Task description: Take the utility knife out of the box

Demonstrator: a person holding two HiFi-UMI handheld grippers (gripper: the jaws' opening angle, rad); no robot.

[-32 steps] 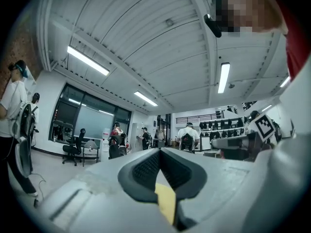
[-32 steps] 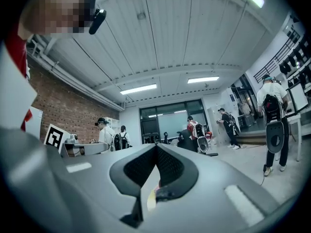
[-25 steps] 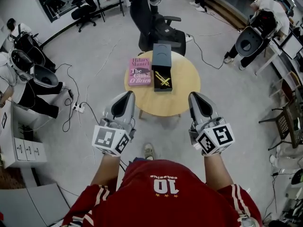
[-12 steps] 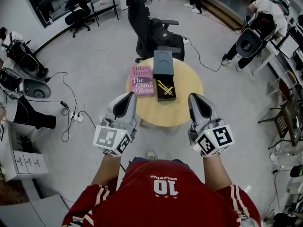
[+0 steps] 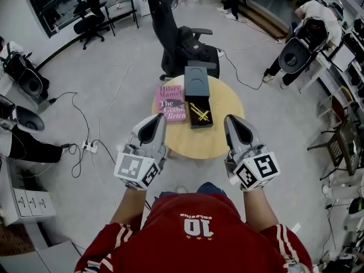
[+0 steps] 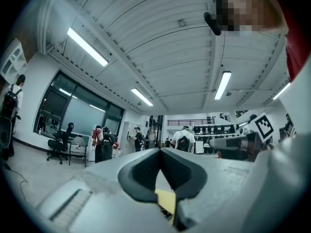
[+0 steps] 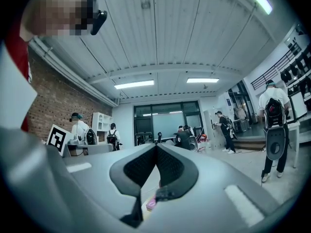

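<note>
An open dark box lies on the round wooden table, its lid folded back behind it. The yellow utility knife rests inside the box. My left gripper hovers at the table's near left edge, shut and empty. My right gripper hovers at the near right edge, also shut and empty. Both point level toward the table, short of the box. In the left gripper view the left gripper shows its jaws meeting; in the right gripper view the right gripper looks the same.
A pink book lies left of the box on the table. A black office chair stands just behind the table. Cables and a power strip lie on the floor at left. People work at desks around the room.
The table with the box has drawn nearer in the head view. Both grippers, still shut, now reach over its near edge.
</note>
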